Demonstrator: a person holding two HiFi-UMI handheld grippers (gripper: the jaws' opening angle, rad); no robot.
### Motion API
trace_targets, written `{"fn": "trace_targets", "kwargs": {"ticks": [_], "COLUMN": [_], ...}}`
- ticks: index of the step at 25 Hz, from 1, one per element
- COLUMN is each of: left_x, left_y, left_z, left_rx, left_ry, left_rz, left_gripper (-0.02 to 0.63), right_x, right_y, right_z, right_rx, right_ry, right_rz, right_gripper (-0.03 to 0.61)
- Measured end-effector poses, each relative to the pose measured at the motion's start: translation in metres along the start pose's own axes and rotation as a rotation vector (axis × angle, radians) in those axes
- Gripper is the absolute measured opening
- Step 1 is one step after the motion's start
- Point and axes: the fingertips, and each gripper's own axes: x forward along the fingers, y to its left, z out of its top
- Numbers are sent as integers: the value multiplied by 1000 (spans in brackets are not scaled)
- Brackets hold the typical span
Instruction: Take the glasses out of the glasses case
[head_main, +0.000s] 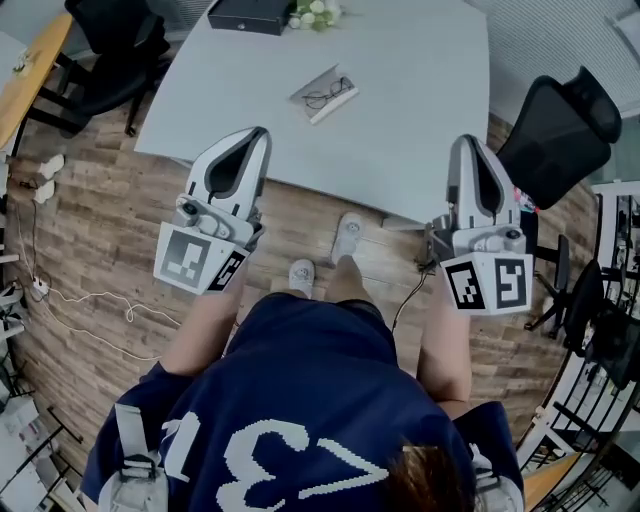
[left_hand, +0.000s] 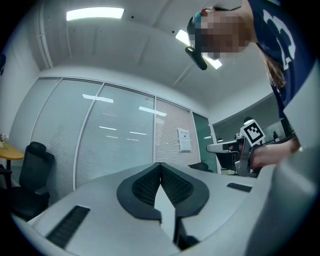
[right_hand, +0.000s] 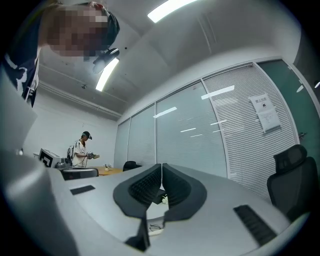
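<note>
The left gripper (head_main: 260, 136) and right gripper (head_main: 467, 144) have jaws clenched on nothing. The glasses (head_main: 330, 97) lie on the glasses case (head_main: 311, 109) well ahead, so probably neither is reaching.

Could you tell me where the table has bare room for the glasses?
The table is bare right of the glasses case and between it and the near edge. The far edge is crowded by a black box and flowers.

Glasses (head_main: 330, 97) on case (head_main: 311, 109) — table (head_main: 420, 100) middle (box (head_main: 250, 14) behind, chair (head_main: 560, 130) right).
</note>
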Motion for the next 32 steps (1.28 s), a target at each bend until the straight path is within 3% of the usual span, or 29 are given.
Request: {"fn": "trace_targets", "kwargs": {"ticks": [17,25,32], "left_x": [136,159,180], "left_y": [48,59,87], "left_z": [-4,-22,-44], "left_rx": [62,48,12], "left_ry": [-33,11,40], "left_rz": [218,242,224], "left_gripper": [14,14,14], "right_x": [144,174,206], "right_y": [-104,-107,-91], "right_z": [12,-17,-57], "right_rx": [13,41,9], "right_ry": [-73,-14,118], "right_rz": [259,338,432], "right_gripper": [29,28,29]}}
